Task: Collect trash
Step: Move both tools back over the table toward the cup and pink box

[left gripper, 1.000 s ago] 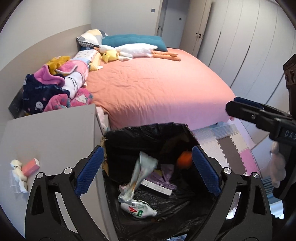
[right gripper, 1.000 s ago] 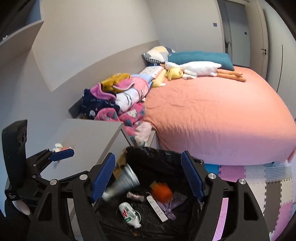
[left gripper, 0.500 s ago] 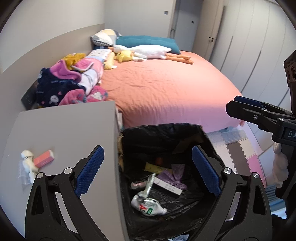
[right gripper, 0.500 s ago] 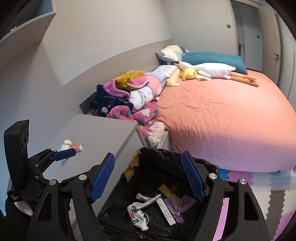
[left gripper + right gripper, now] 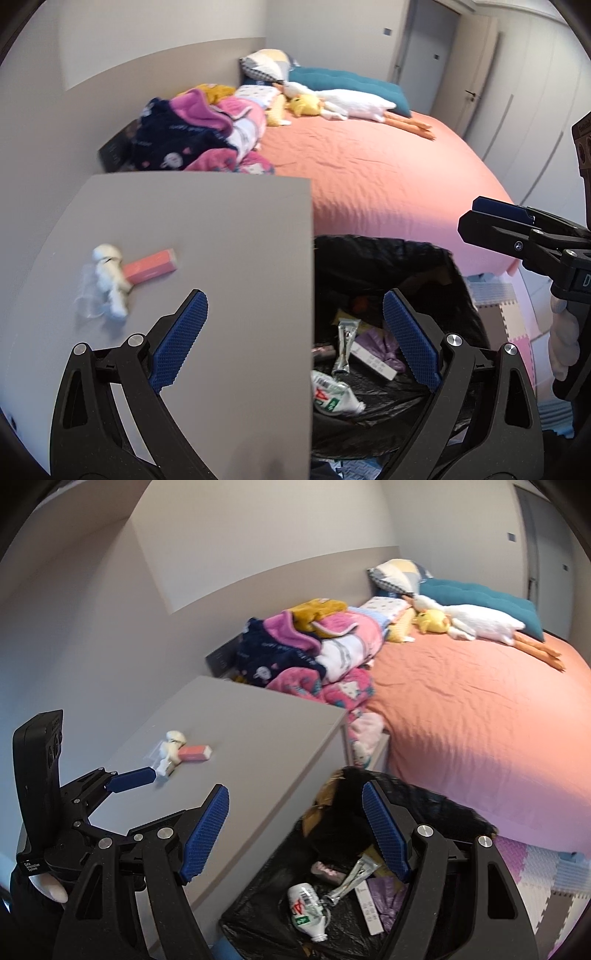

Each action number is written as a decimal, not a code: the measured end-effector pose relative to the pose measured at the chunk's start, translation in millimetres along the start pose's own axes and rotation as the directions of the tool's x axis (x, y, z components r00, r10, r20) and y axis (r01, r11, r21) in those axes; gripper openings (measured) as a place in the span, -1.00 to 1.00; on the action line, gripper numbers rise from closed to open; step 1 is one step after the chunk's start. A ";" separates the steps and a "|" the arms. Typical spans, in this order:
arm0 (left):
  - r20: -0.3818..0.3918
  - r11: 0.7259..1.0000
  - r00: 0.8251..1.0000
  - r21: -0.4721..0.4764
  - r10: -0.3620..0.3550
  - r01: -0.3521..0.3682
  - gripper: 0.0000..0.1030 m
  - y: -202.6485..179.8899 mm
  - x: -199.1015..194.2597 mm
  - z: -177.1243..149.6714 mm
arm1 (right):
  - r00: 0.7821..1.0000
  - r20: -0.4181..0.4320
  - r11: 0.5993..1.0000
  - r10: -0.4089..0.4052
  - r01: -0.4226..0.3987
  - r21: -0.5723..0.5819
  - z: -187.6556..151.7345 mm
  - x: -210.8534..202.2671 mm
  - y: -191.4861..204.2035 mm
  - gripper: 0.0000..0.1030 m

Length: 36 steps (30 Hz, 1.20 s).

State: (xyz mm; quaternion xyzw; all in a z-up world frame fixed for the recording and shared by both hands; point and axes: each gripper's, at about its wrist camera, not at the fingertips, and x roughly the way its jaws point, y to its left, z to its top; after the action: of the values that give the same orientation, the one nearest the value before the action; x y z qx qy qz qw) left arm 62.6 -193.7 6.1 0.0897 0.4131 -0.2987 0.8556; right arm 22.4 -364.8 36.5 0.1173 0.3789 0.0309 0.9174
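The left gripper (image 5: 295,336) hangs with its blue-padded fingers (image 5: 181,341) spread wide and nothing between them, straddling the right edge of the grey nightstand (image 5: 221,236); its left finger is over the tabletop, its right finger over the bin. In the right wrist view this same gripper (image 5: 122,780) shows at 9 o'clock, its blue tip just beside the small items on the tabletop. The right gripper (image 5: 295,830) is likewise spread open and empty, one finger above the nightstand's near corner and the other above the bin's mouth; from the left wrist camera only one of its fingers is seen at 3 o'clock (image 5: 513,221).

On the tabletop, at 9 o'clock in the left wrist view, lie a crumpled white wad (image 5: 109,280) on a scrap of clear plastic (image 5: 86,295) and, touching the wad, a small pink box (image 5: 149,267). The same three sit at 9 o'clock in the right wrist view: wad (image 5: 171,749), box (image 5: 194,753).

The trash bin (image 5: 388,254), lined with a black bag, stands against the nightstand's right side, at 5 o'clock in the left wrist view and at 6 o'clock in the right (image 5: 443,808). Inside it lie a crushed plastic bottle (image 5: 306,910) with a green and red label, a silver foil wrapper (image 5: 356,878), a white flat stick-shaped box (image 5: 369,910) and a purple bag (image 5: 388,897).

Beyond, at 1 o'clock, a bed with a salmon sheet (image 5: 388,173) carries a heap of folded children's clothes (image 5: 199,136), a plush goose (image 5: 354,105) and a teal pillow (image 5: 347,83). A foam puzzle mat (image 5: 546,875) covers the floor at 4 o'clock
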 end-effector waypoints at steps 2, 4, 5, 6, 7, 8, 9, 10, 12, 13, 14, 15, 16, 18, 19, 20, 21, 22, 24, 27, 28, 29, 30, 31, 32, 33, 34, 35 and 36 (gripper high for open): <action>-0.001 1.000 1.000 -0.020 0.016 -0.016 0.80 10.4 -3.0 -4.7 | 1.000 -0.010 1.000 0.017 -0.017 -0.015 1.3 6.9 10.2 0.46; -0.002 0.999 1.000 -0.038 0.031 -0.031 0.80 19.9 -5.8 -8.5 | 0.999 -0.020 0.999 0.032 -0.032 -0.030 3.1 13.7 19.4 0.46; -0.002 0.998 0.999 -0.044 0.037 -0.037 0.80 22.9 -6.9 -10.2 | 0.999 -0.025 0.999 0.038 -0.039 -0.037 3.8 16.6 23.5 0.46; -0.002 0.997 0.999 -0.055 0.045 -0.045 0.80 28.3 -8.3 -12.1 | 0.999 -0.030 0.998 0.044 -0.046 -0.044 4.9 19.5 27.5 0.46; -0.002 0.997 0.999 -0.062 0.049 -0.049 0.80 31.6 -9.4 -12.9 | 0.998 -0.036 0.997 0.052 -0.054 -0.054 5.9 23.1 32.8 0.46; -0.002 0.996 0.998 -0.072 0.056 -0.056 0.80 36.7 -10.6 -14.8 | 0.997 -0.041 0.996 0.058 -0.060 -0.062 6.6 26.3 37.3 0.46; -0.002 0.995 0.998 -0.081 0.063 -0.063 0.80 40.8 -11.5 -16.0 | 0.997 -0.044 0.996 0.063 -0.066 -0.067 6.9 27.8 40.1 0.46; -0.003 0.994 0.998 -0.087 0.068 -0.068 0.80 44.3 -12.2 -17.4 | 0.996 -0.051 0.994 0.071 -0.075 -0.076 8.1 31.5 45.2 0.46; -0.003 0.991 0.997 -0.103 0.081 -0.081 0.80 53.0 -14.1 -20.6 | 0.995 -0.060 0.992 0.083 -0.089 -0.094 9.5 38.1 54.3 0.46; -0.002 0.990 0.996 -0.111 0.087 -0.087 0.80 57.4 -15.1 -22.2 | 0.994 -0.063 0.990 0.086 -0.093 -0.102 9.8 40.6 58.1 0.46; -0.002 0.989 0.996 -0.116 0.090 -0.090 0.80 60.6 -16.0 -23.6 | 0.994 -0.066 0.989 0.090 -0.097 -0.109 10.3 43.6 61.7 0.46; -0.002 0.988 0.995 -0.124 0.097 -0.096 0.80 65.1 -17.0 -25.5 | 0.993 -0.068 0.988 0.093 -0.101 -0.115 10.8 46.7 65.4 0.46; -0.002 0.985 0.994 -0.134 0.106 -0.105 0.80 69.9 -17.8 -27.4 | 0.993 -0.070 0.987 0.098 -0.106 -0.125 11.7 50.8 69.7 0.46; -0.002 0.981 0.993 -0.150 0.121 -0.120 0.80 78.0 -18.4 -29.5 | 0.991 -0.072 0.982 0.110 -0.120 -0.149 13.2 59.1 78.0 0.46; -0.001 0.979 0.992 -0.159 0.129 -0.127 0.80 81.6 -18.9 -30.4 | 0.990 -0.074 0.979 0.116 -0.127 -0.158 13.6 62.4 81.4 0.46; 0.000 0.976 0.990 -0.170 0.140 -0.138 0.80 87.8 -19.4 -31.9 | 0.989 -0.076 0.977 0.123 -0.135 -0.167 14.2 65.9 84.8 0.46; -0.001 0.974 0.990 -0.175 0.144 -0.142 0.80 91.9 -20.4 -33.8 | 0.988 -0.082 0.973 0.134 -0.146 -0.178 15.0 71.8 89.3 0.46; -0.002 0.971 0.988 -0.183 0.155 -0.153 0.80 97.3 -20.4 -35.0 | 0.986 -0.088 0.971 0.139 -0.153 -0.184 15.4 75.9 92.4 0.46; -0.002 0.967 0.985 -0.192 0.172 -0.169 0.80 105.8 -19.9 -36.1 | 0.984 -0.099 0.968 0.145 -0.162 -0.193 16.9 85.0 98.0 0.46; -0.005 0.960 0.980 -0.202 0.198 -0.195 0.72 117.5 -17.8 -37.2 | 0.982 -0.119 0.962 0.146 -0.169 -0.213 18.3 99.9 106.8 0.46; -0.008 0.957 0.978 -0.205 0.206 -0.203 0.69 121.3 -16.7 -37.5 | 0.981 -0.129 0.960 0.144 -0.170 -0.220 18.4 106.0 109.6 0.44; -0.013 0.954 0.977 -0.212 0.213 -0.211 0.66 125.8 -15.0 -37.4 | 0.980 -0.137 0.958 0.146 -0.174 -0.226 18.0 110.0 111.6 0.42; -0.017 0.951 0.976 -0.219 0.219 -0.217 0.62 130.6 -13.2 -37.4 | 0.979 -0.147 0.957 0.144 -0.175 -0.232 18.1 115.0 113.4 0.40; -0.022 0.949 0.975 -0.225 0.223 -0.222 0.60 135.4 -11.2 -37.3 | 0.978 -0.156 0.956 0.139 -0.173 -0.237 18.3 121.1 115.6 0.39; -0.025 0.947 0.974 -0.230 0.224 -0.224 0.55 138.5 -10.0 -37.6 | 0.977 -0.164 0.955 0.135 -0.172 -0.240 18.1 126.1 117.2 0.39; -0.031 0.945 0.974 -0.238 0.223 -0.224 0.50 143.2 -7.7 -37.4 | 0.976 -0.172 0.954 0.132 -0.172 -0.244 18.1 130.6 118.5 0.39; -0.035 0.944 0.975 -0.244 0.220 -0.222 0.47 146.2 -6.5 -37.4 | 0.975 -0.181 0.954 0.128 -0.171 -0.247 18.1 136.4 120.5 0.37; -0.041 0.942 0.975 -0.254 0.219 -0.222 0.43 150.8 -4.3 -37.3 | 0.974 -0.188 0.954 0.125 -0.171 -0.248 18.2 140.4 121.6 0.37; -0.047 0.939 0.975 -0.262 0.217 -0.222 0.38 155.2 -1.9 -37.0 | 0.973 -0.195 0.954 0.125 -0.172 -0.247 18.6 144.5 122.9 0.36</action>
State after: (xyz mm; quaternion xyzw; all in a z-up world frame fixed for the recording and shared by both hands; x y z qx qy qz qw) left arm 128.4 -53.0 -30.7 0.0224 0.4440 -0.1427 0.8843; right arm 142.1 -228.0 -20.9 0.0200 0.4416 0.1599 0.8826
